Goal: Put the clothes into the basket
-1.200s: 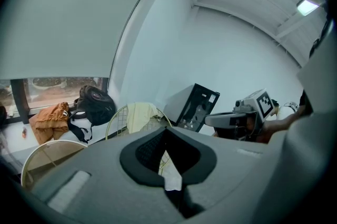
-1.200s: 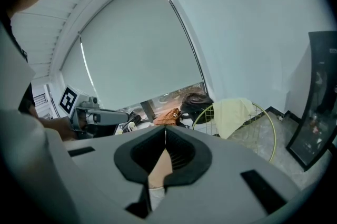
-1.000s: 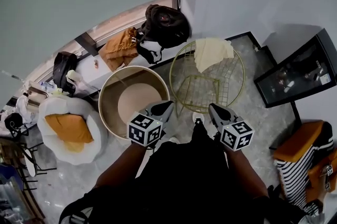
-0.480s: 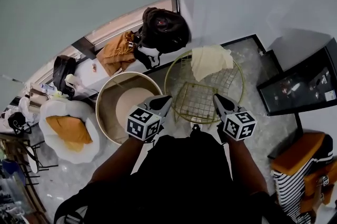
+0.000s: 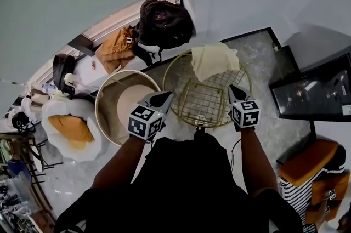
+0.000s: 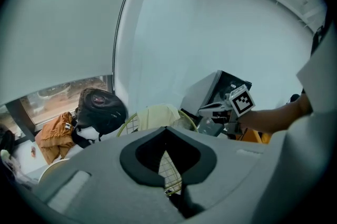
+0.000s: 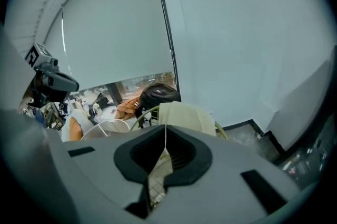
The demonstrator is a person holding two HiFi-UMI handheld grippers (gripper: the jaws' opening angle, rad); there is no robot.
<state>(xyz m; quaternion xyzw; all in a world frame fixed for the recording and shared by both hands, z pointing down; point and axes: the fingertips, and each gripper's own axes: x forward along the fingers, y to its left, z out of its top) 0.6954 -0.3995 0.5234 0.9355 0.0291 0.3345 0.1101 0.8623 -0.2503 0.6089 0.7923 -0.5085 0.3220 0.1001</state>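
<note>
Two empty grippers, left gripper (image 5: 159, 99) and right gripper (image 5: 235, 92), both pressed together, flank one wire basket (image 5: 205, 107) mid-frame holding one cloth (image 5: 214, 59).

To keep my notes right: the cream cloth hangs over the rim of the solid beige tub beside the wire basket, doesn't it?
Not quite: the cream cloth hangs over the far rim of the gold wire basket, not the beige tub beside it; the head view shows this.
</note>
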